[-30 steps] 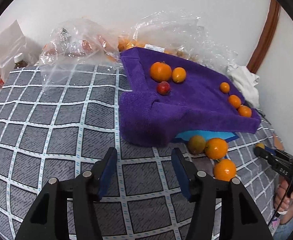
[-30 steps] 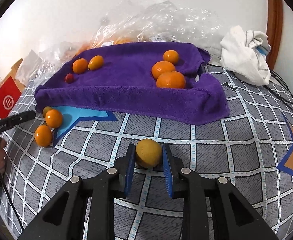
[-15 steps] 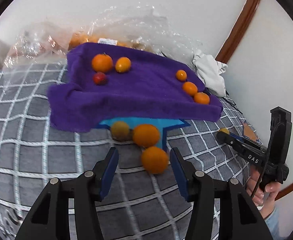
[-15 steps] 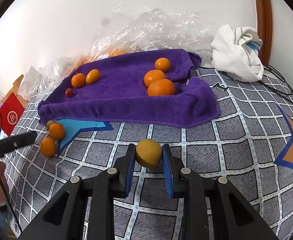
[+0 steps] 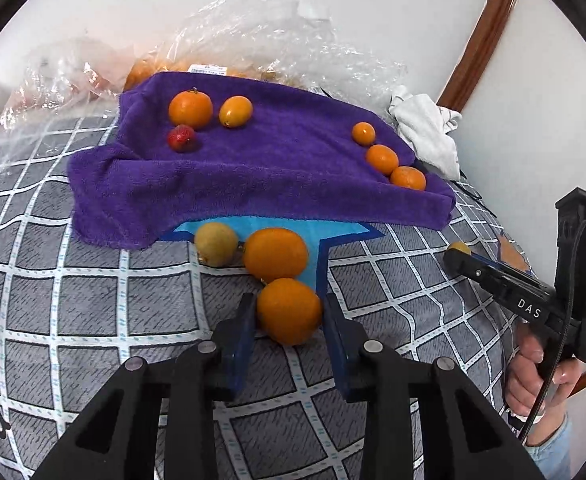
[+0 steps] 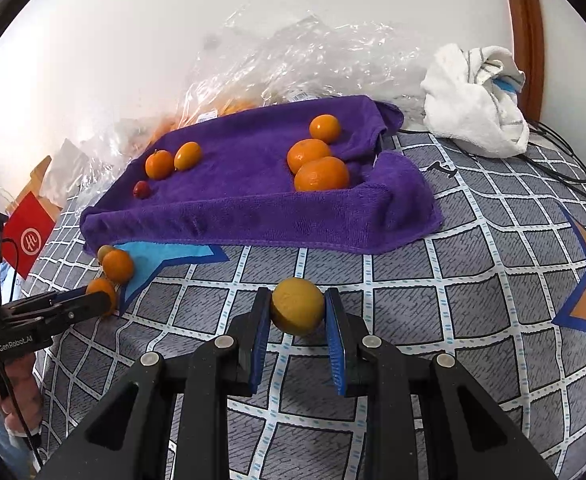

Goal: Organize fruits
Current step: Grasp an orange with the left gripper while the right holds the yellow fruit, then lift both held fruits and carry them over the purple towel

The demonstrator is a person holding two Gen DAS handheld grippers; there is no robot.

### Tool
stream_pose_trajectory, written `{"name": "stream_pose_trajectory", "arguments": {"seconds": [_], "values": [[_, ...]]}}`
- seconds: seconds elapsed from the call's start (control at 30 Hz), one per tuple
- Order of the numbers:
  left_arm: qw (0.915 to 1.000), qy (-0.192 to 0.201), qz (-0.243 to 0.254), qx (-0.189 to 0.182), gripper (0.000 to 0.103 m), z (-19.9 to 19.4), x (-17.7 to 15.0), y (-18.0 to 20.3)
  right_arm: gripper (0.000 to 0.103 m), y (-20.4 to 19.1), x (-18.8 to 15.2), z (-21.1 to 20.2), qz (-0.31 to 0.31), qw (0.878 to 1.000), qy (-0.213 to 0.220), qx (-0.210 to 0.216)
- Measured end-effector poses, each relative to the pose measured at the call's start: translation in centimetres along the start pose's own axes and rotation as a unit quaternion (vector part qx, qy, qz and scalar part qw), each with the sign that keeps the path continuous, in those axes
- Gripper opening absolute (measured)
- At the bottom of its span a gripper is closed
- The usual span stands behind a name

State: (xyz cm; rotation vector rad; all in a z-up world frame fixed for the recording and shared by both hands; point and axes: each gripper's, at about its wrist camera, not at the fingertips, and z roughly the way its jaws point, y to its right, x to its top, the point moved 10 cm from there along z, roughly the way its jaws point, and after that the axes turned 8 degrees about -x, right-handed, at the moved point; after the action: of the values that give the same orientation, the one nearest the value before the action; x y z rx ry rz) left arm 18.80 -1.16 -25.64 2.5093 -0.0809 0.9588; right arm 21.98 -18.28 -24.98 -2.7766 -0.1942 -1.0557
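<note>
A purple towel (image 5: 277,184) lies on the checked bedspread and carries several oranges and a small red fruit (image 5: 181,138). In front of it lie a yellow-green fruit (image 5: 215,243) and two oranges. My left gripper (image 5: 289,314) is open, its jaws on either side of the nearer orange (image 5: 289,310), which rests on the bedspread. My right gripper (image 6: 297,312) is shut on a yellow fruit (image 6: 297,306) and holds it above the bedspread in front of the towel (image 6: 253,200). The right gripper also shows in the left wrist view (image 5: 459,254).
Crumpled clear plastic bags (image 5: 253,40) with more fruit lie behind the towel against the wall. A white cloth (image 6: 477,100) and dark cables sit at the right. A red box (image 6: 29,236) stands at the left. A wooden door frame (image 5: 481,32) rises at the right.
My left gripper has moved forward and right until its open jaws sit around the nearer orange. My right gripper has kept hold of the yellow fruit and shifted slightly.
</note>
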Motion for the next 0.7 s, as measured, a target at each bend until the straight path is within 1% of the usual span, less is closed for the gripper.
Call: {"name": "stream_pose_trajectory", "arguments": {"seconds": [0.2,0.3,0.4,0.47,0.57,0.7], "values": [[0.9992,0.034,0.006,0.018,0.031,-3.0,1.7,-1.2,0.027,0.0,0.0,0.0,-0.002,1.0,-0.001,-0.001],[0.997,0.059,0.011,0.048,0.031,-4.2,2.9,-2.9,0.027,-0.1,0.0,0.0,-0.003,1.0,0.0,-0.001],[0.9952,0.075,0.0,0.063,0.031,-4.4,3.2,-4.6,0.027,-0.1,0.1,-0.1,-0.002,1.0,0.002,0.0],[0.9946,0.087,-0.02,0.054,0.031,-4.5,3.1,-5.9,0.027,0.0,0.1,-0.1,-0.001,1.0,0.002,0.001],[0.9941,0.09,-0.042,0.043,0.031,-4.6,3.0,-6.9,0.027,-0.2,0.0,-0.1,-0.005,1.0,0.003,0.004],[0.9929,0.101,-0.048,0.041,0.031,-5.0,3.0,-7.2,0.027,-0.5,0.0,-0.1,-0.01,1.0,0.004,0.008]]}}
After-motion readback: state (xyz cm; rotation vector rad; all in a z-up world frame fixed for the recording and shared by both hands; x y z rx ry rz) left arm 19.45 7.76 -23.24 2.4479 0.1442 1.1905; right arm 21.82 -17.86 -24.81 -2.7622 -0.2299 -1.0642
